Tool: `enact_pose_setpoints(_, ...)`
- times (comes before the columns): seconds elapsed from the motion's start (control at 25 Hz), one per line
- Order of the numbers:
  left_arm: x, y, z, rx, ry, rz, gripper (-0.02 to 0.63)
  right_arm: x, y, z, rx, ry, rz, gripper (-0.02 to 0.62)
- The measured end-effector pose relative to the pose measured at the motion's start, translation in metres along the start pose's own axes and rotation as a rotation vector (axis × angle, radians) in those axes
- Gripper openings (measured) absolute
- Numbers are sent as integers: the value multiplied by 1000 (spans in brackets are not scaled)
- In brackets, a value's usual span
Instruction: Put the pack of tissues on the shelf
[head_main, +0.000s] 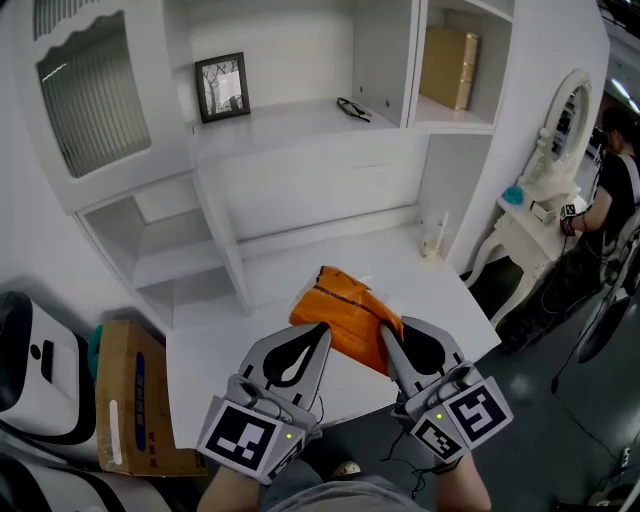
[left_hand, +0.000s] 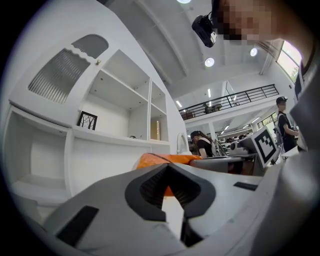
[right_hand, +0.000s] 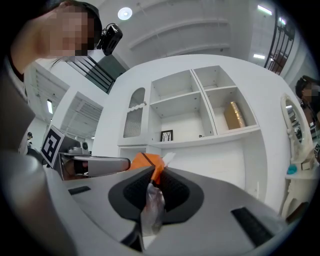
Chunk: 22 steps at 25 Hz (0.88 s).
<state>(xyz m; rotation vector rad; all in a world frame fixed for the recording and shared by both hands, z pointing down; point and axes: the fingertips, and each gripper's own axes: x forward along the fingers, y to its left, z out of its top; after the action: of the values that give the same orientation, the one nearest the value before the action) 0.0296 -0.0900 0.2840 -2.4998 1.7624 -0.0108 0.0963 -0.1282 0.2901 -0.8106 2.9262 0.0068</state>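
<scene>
Right gripper (head_main: 386, 336) has its jaws clamped on the pack of tissues (head_main: 345, 312) at the counter (head_main: 300, 262), left gripper (head_main: 321, 331) jaws together and empty; carrying seems underway, needing a lift to the shelf (head_main: 290, 122).

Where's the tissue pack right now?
Head view, centre: the orange tissue pack is over the front of the white desk, beside the left gripper, its wrapper edge pinched in the right gripper.
</scene>
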Motion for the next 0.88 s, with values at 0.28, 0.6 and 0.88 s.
enact_pose_setpoints(0.28,2,7,0,13,-23,1,25,3,-1,-5,11,8,-12,49)
enact_pose_setpoints(0.6,8,20,3,3,-35,-42,25,11,-2,-1,-11,12,-58,49)
enact_pose_setpoints(0.88,14,48,8,-1,-49,-57,25,36,-3,6,-21,12,-85,48)
